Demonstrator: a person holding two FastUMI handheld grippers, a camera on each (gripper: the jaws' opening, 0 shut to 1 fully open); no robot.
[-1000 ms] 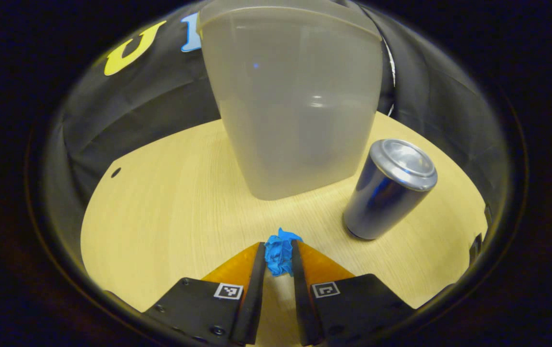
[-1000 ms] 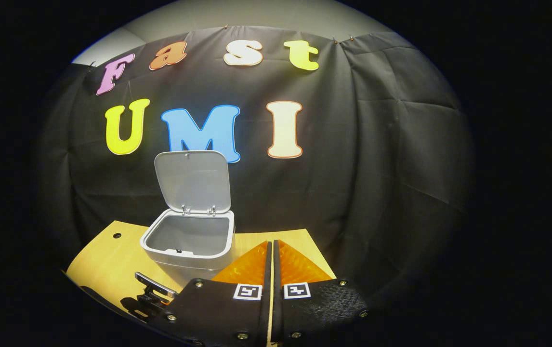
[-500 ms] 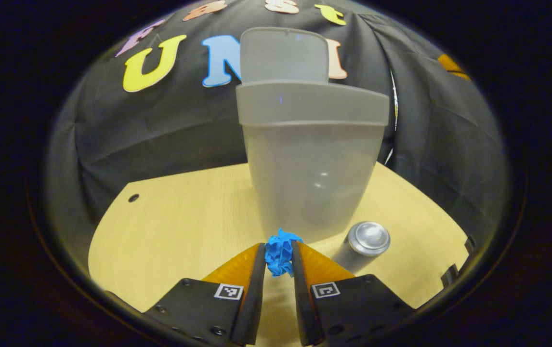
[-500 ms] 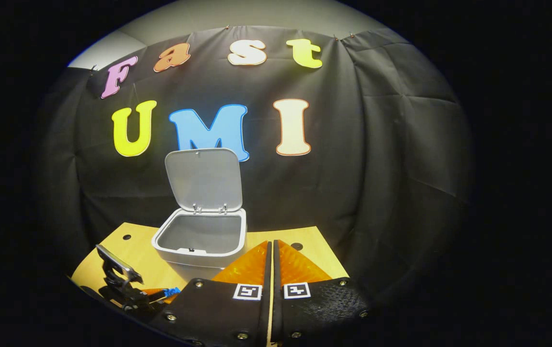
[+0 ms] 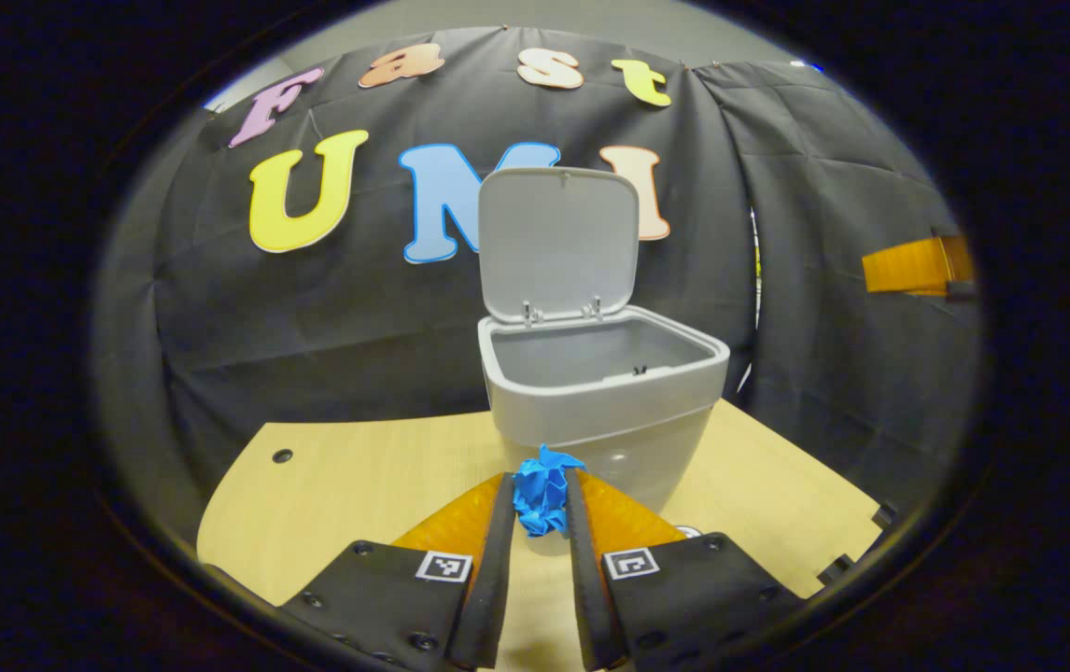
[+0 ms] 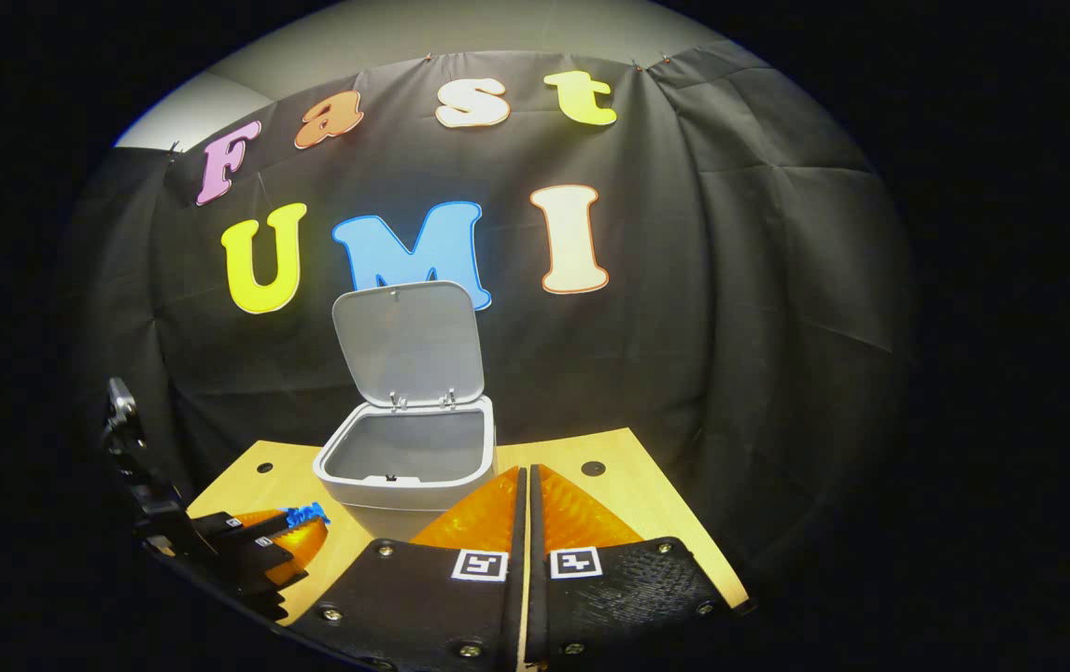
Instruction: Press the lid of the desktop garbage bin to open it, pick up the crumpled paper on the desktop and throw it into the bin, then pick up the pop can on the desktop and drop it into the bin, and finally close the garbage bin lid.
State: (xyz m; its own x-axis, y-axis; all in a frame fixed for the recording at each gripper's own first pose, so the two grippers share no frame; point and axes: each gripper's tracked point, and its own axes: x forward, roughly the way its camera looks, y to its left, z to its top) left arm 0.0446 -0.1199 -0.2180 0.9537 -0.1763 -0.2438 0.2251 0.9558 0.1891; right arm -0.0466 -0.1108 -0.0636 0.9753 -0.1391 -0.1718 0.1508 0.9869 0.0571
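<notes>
Your left gripper [image 5: 542, 493] is clamped on the paper [image 5: 542, 487], both fingers pinching the blue wad at their tips, and you hold it in the air in front of the bin [image 5: 603, 392], below the rim. The lid [image 5: 558, 241] stands upright at the back and the mouth is wide open, so the way in looks clear. That wad should be feather-light and soft; it will give under pressure, so the grip near its middle looks right, and I judge no more squeeze is needed. Being so light, it may cling to a finger on release, so get it well over the opening first. Your right gripper [image 6: 526, 504] has its fingers pressed together on nothing, hanging back off to the side of the table [image 6: 661, 523]. A sliver of the can [image 5: 687, 531] peeks beside your left finger; expect it rigid, smooth and slippery, best taken around the middle of its wall.
</notes>
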